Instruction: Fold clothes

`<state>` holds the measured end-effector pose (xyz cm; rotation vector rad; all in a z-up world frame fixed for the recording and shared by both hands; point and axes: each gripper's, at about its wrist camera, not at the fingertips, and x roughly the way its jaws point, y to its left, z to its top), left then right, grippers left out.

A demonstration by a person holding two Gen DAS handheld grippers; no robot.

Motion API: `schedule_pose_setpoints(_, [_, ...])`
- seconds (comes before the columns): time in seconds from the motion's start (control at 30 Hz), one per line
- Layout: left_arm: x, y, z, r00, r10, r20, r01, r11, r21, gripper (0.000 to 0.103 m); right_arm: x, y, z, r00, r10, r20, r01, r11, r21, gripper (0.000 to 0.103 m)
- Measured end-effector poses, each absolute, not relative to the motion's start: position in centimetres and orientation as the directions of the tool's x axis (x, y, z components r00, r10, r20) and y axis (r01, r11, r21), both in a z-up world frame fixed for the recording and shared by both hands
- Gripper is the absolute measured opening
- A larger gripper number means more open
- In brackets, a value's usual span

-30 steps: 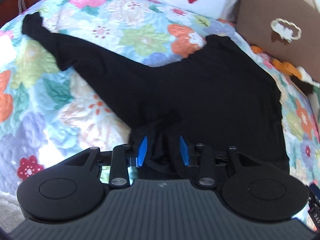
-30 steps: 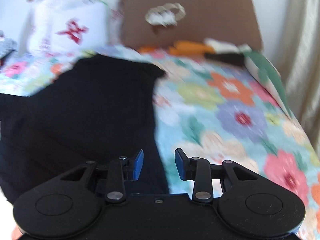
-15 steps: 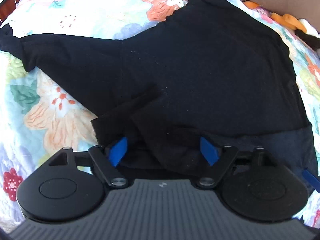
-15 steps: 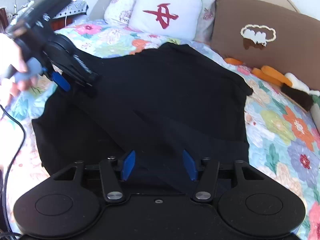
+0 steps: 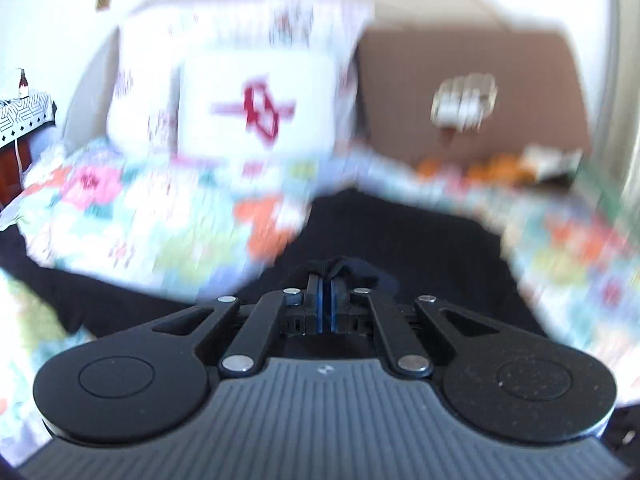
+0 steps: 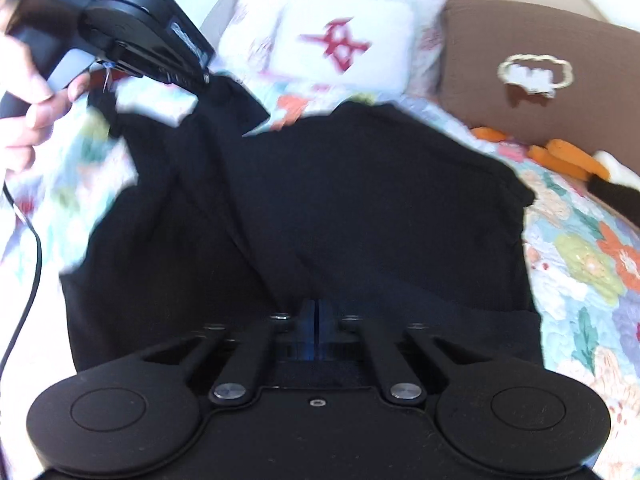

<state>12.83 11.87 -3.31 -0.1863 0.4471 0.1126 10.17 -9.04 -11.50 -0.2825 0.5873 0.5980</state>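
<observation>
A black long-sleeved garment lies spread on the floral bedspread. My left gripper is shut on a bunched fold of the black garment and holds it lifted; it also shows at the upper left of the right wrist view, with cloth hanging from it. My right gripper is shut on the garment's near edge. The left wrist view is motion-blurred.
A white pillow with a red mark and a brown cushion stand at the head of the bed. Orange and white soft toys lie at the right. A nightstand is at far left.
Both grippers were open over the garment; now both have shut on cloth. The left gripper has lifted its fold up and away from the bed.
</observation>
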Motion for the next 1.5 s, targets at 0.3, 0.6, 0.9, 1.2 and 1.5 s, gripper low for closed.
schedule_pose_setpoints(0.3, [11.8, 18.2, -11.4, 0.531, 0.21, -0.821, -0.518, 0.847, -0.118, 0.004, 9.5, -9.2, -11.9, 0.528, 0.542, -0.654, -0.682, 0.73, 0.054, 0.001])
schedule_pose_setpoints(0.6, [11.4, 19.1, -9.4, 0.522, 0.366, -0.77, -0.611, 0.79, -0.038, 0.006, 9.2, -7.9, -12.9, 0.414, 0.559, -0.719, -0.735, 0.671, 0.099, 0.001])
schedule_pose_setpoints(0.9, [12.3, 19.0, -6.3, 0.586, 0.179, -0.79, -0.352, 0.935, -0.049, 0.046, 10.6, -11.5, -10.9, 0.466, 0.658, -0.592, -0.633, 0.715, 0.297, 0.015])
schedule_pose_setpoints(1.2, [17.2, 18.7, -9.6, 0.512, 0.218, -0.831, -0.228, 0.967, 0.113, 0.056, 15.9, -10.9, -9.3, 0.564, 0.515, -0.645, -0.575, 0.806, 0.14, 0.057])
schedule_pose_setpoints(1.5, [17.3, 21.4, -11.5, 0.54, 0.147, -0.829, -0.271, 0.963, -0.006, 0.012, 18.9, -10.7, -12.1, 0.502, 0.446, -0.741, -0.602, 0.795, 0.071, 0.058])
